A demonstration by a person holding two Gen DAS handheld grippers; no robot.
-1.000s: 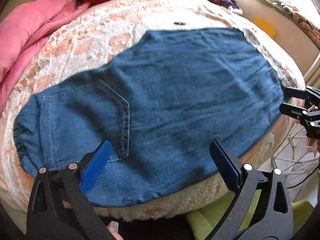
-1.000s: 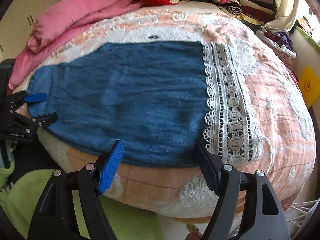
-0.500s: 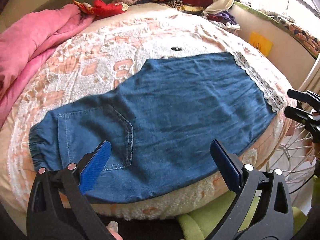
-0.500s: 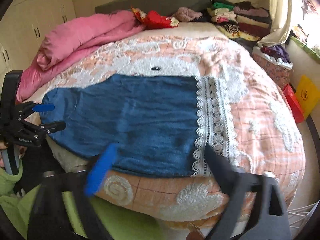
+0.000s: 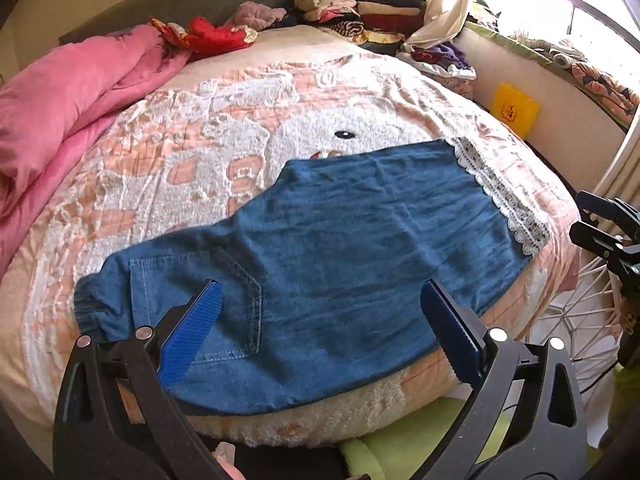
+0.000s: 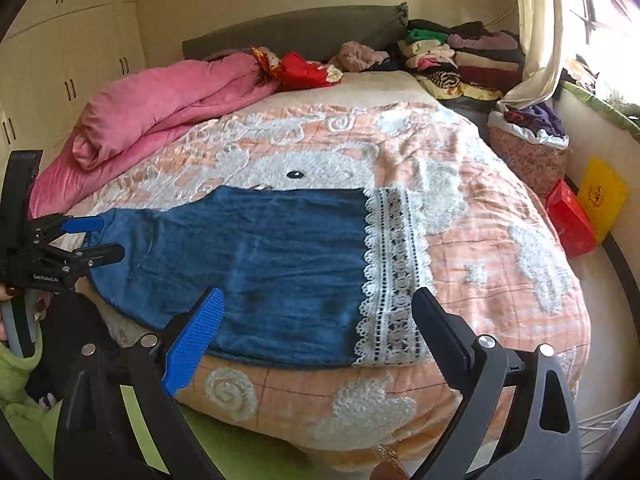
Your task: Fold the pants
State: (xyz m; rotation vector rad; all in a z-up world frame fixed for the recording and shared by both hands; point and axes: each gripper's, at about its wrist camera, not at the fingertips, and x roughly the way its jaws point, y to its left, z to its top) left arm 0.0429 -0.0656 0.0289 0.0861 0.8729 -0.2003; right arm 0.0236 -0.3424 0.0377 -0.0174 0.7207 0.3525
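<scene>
Blue denim pants with a white lace hem lie flat near the bed's front edge, waistband at the left and a back pocket showing. They also show in the right wrist view, lace hem on the right. My left gripper is open and empty, held back above the waist end. My right gripper is open and empty above the hem end. Each gripper shows at the edge of the other's view, the left gripper and the right gripper.
The bed has a peach and white blanket. A pink duvet lies at the left. Stacked clothes sit at the head. A laundry basket, a red box and a yellow board stand at the right.
Both grippers have pulled back and up from the pants. More of the bed and room shows. The pants lie still.
</scene>
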